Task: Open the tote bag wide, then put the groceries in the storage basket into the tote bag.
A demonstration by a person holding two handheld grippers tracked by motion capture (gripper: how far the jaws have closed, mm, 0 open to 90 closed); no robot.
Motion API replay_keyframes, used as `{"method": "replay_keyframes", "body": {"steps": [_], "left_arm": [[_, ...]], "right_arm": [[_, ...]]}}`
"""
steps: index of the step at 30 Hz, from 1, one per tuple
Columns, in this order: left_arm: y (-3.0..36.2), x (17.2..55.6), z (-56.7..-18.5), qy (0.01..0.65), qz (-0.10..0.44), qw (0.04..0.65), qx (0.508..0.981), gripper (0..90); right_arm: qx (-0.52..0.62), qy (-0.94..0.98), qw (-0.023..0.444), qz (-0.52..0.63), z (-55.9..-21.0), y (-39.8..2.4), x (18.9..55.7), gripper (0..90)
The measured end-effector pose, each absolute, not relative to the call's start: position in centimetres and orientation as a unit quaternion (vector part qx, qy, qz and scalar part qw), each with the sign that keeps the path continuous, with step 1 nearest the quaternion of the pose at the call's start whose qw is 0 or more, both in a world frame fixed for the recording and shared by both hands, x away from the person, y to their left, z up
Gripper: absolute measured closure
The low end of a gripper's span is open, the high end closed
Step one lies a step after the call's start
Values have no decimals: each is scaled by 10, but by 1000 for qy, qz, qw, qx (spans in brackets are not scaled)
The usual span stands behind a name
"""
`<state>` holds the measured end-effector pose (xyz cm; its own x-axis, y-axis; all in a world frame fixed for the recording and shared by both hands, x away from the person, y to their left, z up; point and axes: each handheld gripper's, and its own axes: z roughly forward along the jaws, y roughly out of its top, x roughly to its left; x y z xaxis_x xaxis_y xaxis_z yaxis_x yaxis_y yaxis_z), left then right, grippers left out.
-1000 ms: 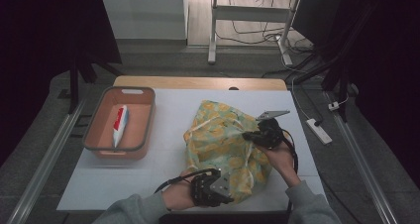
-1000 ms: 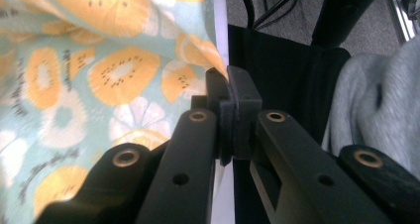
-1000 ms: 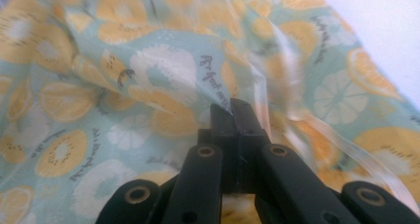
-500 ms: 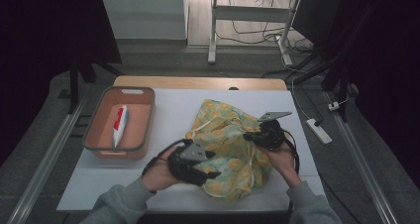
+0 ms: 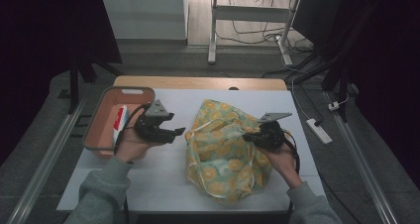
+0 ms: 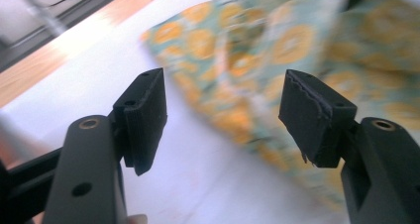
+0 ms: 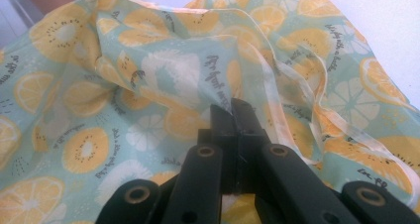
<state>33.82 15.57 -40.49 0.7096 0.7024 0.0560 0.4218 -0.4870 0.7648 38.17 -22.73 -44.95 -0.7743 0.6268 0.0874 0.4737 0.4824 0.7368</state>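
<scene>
Jaws of left gripper (image 5: 174,133) just opened, empty, level; right gripper (image 5: 247,137) pinching crumpled fruit-print cloth (image 5: 223,154) at three o'clock.

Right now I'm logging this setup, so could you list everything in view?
fruit-print bag: one, teal with yellow citrus, table centre-right.
tray: one, terracotta, table's left edge.
tube: one, white and red, inside the tray.
table: one, white top, wooden far edge.
power strip: one, white, floor at right.
left gripper: black, jaws just opened, nothing between them, between tray and bag.
right gripper: black, shut on the bag's fabric.
</scene>
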Motion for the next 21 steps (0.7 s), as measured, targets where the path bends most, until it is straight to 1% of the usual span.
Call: {"method": "replay_keyframes", "body": {"steps": [10, 14, 21], "left_arm": [[203, 352, -402, 389, 190, 377, 819, 322], [222, 357, -404, 417, 203, 360, 810, 315], [251, 369, -414, 466, 198, 342, 792, 303]], "right_arm": [[324, 856, 94, 391, -452, -228, 382, 891], [325, 856, 93, 391, -453, -227, 382, 890], [326, 857, 91, 388, -455, -227, 382, 890]]}}
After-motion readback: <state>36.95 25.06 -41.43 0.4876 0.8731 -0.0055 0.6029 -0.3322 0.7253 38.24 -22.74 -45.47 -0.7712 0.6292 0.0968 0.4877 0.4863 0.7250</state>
